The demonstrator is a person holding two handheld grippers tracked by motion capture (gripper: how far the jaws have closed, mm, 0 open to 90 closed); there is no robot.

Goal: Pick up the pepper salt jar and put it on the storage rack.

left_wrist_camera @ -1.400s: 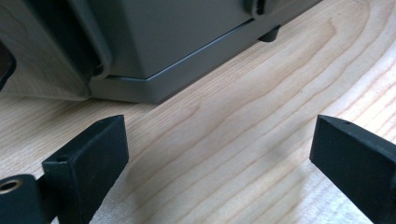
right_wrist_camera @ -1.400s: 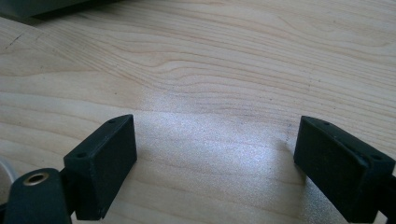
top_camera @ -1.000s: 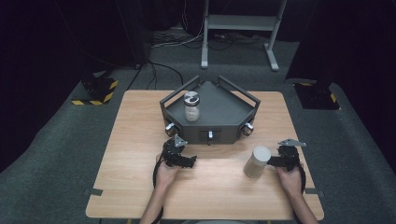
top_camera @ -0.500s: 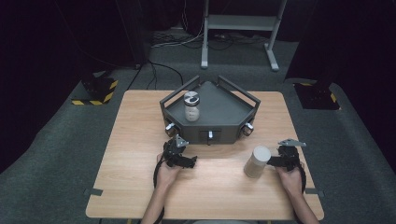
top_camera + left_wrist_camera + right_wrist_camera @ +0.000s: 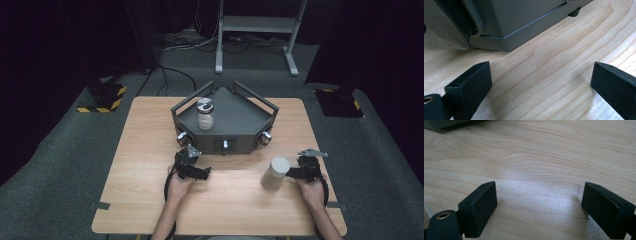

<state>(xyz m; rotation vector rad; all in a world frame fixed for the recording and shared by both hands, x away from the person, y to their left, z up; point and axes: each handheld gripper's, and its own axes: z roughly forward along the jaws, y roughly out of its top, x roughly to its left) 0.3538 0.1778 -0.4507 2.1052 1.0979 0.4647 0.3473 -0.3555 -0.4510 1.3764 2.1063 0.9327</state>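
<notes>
A pale cylinder container [image 5: 275, 173] stands upright on the wooden table [image 5: 145, 150], just left of my right gripper [image 5: 294, 173]. In the right gripper view my right gripper [image 5: 539, 195] is open over bare wood, nothing between its pads. My left gripper [image 5: 200, 171] rests near the front of a grey angular fixture [image 5: 240, 112]. In the left gripper view my left gripper [image 5: 540, 75] is open too, facing the fixture's base [image 5: 519, 22]. A glass jar with a metal lid [image 5: 205, 114] stands upright inside the fixture, at its left.
The fixture has raised handle bars on its back sides and knobs along its front [image 5: 224, 144]. On the dark floor lie a yellow-and-black striped block [image 5: 102, 97] at left, a dark base [image 5: 340, 102] at right, and a metal stand [image 5: 255, 30] with cables behind.
</notes>
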